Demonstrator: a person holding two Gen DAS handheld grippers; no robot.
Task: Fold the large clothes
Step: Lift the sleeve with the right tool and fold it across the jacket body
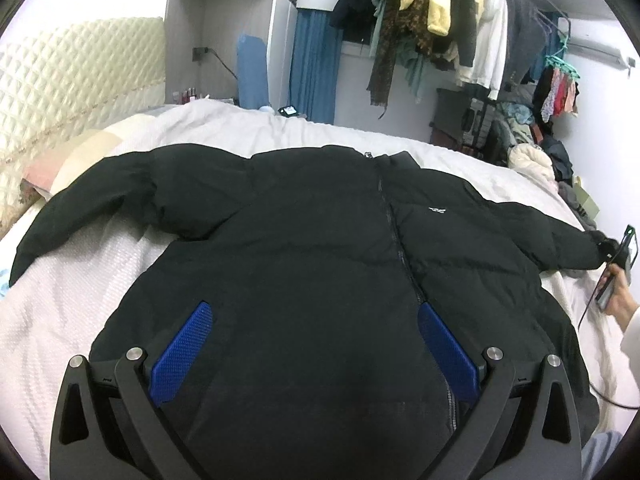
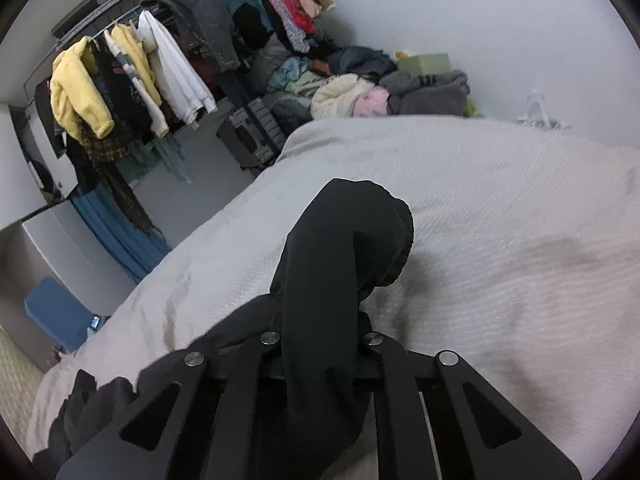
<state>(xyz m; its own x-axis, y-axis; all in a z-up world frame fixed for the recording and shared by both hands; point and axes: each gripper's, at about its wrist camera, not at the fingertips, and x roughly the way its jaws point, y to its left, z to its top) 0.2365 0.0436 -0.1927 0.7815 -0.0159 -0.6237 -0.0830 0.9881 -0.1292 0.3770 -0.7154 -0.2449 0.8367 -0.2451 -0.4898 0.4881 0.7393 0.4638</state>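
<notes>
1. A black jacket (image 1: 304,216) lies spread front-up on a white bedcover (image 1: 80,288), zip closed, collar at the far side and hem nearest the left wrist camera.
2. Its left sleeve (image 1: 92,196) stretches out to the left, toward a pink-and-cream pillow (image 1: 68,160) beside the quilted headboard (image 1: 60,80).
3. The left gripper (image 1: 316,344) hangs over the lower body of the jacket with its blue pads (image 1: 182,352) spread wide and nothing between them.
4. The right gripper (image 2: 320,344) is closed on the right sleeve (image 2: 344,248): the fabric passes up between the fingers and the cuff curls over above the bedcover (image 2: 500,208).
5. In the left wrist view that gripper (image 1: 618,256) shows at the far right edge, at the end of the sleeve (image 1: 520,236).
6. Beyond the bed, clothes hang on a rail (image 2: 132,72), and more are heaped on the right (image 2: 384,80).
</notes>
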